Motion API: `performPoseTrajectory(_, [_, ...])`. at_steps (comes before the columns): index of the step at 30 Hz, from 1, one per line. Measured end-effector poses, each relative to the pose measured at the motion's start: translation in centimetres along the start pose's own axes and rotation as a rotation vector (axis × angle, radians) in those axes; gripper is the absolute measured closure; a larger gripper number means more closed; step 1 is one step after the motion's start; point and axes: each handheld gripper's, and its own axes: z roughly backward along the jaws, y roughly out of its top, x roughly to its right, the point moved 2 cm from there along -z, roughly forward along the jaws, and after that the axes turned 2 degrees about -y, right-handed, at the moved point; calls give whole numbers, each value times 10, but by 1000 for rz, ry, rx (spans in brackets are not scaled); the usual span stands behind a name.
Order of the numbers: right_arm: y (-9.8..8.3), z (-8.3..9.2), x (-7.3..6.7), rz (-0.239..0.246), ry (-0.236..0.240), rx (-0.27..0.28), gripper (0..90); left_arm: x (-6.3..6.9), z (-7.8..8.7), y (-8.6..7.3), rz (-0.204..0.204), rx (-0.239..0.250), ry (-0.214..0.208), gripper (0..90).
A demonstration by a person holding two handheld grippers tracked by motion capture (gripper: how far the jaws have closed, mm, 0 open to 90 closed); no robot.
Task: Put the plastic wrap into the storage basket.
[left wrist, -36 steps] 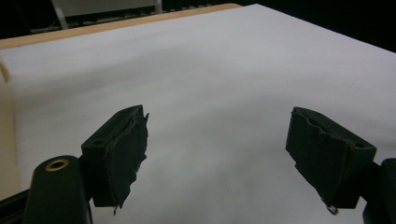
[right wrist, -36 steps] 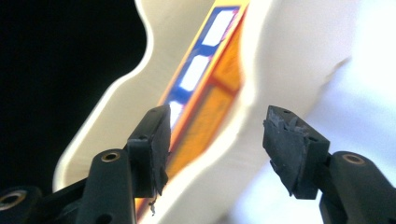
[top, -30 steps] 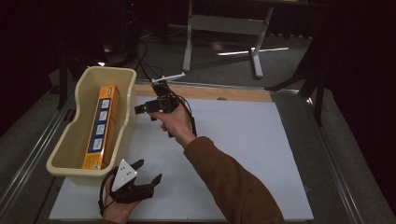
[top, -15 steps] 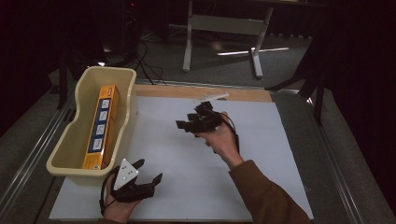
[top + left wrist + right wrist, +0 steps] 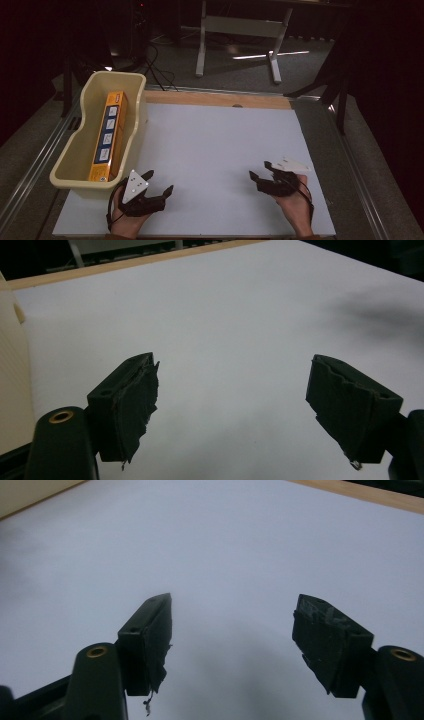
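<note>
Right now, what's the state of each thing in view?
Left gripper: open, nothing between its fingers, over the white board.
Right gripper: open, fingers have just been opening, nothing between them.
Orange box: lying flat, lengthwise in the tub.
Tub: upright at the board's left edge, holding the box.

Left tongs (image 5: 159, 184) agape; right tongs (image 5: 261, 170) just opening, empty.

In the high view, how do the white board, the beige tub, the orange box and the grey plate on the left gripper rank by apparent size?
1. white board, largest by far
2. beige tub
3. orange box, lying inside the tub
4. grey plate, smallest; it sits nearer the camera, yet it still looks clearly smaller than the box.
</note>
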Motion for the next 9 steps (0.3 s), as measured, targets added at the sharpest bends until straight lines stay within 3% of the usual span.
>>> performPoseTrajectory(5, [-23, 13, 12, -22, -22, 57, 294, 2, 0, 1, -11, 3, 1, 204])
performPoseTrajectory(9, [-26, 11, 13, -10, -20, 56, 272, 1, 0, 2, -9, 4, 0, 204])
